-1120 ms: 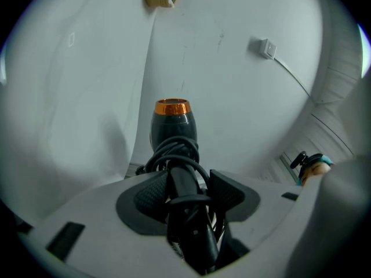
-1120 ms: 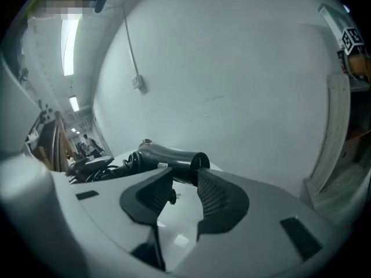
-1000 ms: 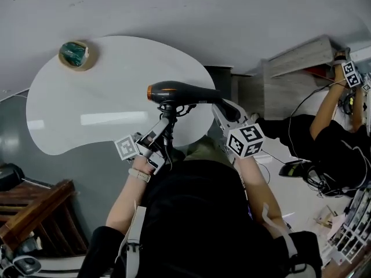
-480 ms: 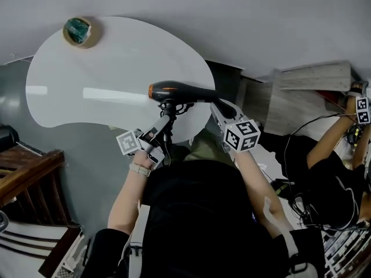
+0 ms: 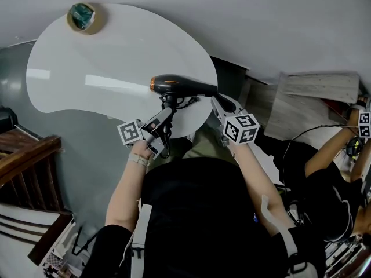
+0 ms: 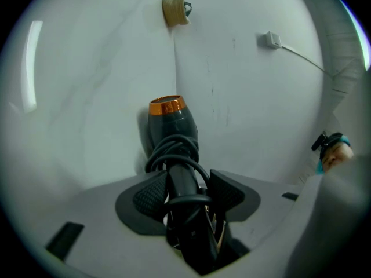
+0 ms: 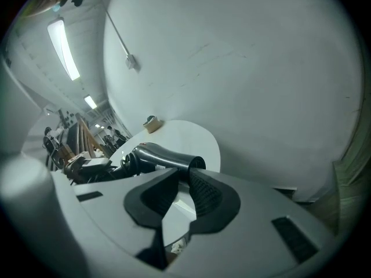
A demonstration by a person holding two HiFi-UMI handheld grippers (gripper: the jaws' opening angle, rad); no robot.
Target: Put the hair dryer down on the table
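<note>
A dark hair dryer (image 5: 179, 86) with an orange ring at its left end hangs just over the near edge of the white table (image 5: 87, 68). My left gripper (image 5: 167, 112) is shut on its handle, which has the cord wound round it. In the left gripper view the handle (image 6: 184, 187) sits between both pads and the barrel (image 6: 173, 123) points away. My right gripper (image 5: 217, 100) is at the barrel's right end. Its jaws have just been closing. In the right gripper view a gap (image 7: 181, 175) shows bare table, and the dryer (image 7: 159, 155) lies just beyond the fingertips.
A tan roll with something green in it (image 5: 82, 16) sits at the table's far left. Dark wooden furniture (image 5: 23, 155) stands at the left and a pale wooden cabinet (image 5: 319, 97) at the right. Another person's arm with a marker cube (image 5: 364, 123) is at the far right.
Both grippers and the hair dryer have sunk towards the table. The dryer now sits lower over the table's near edge.
</note>
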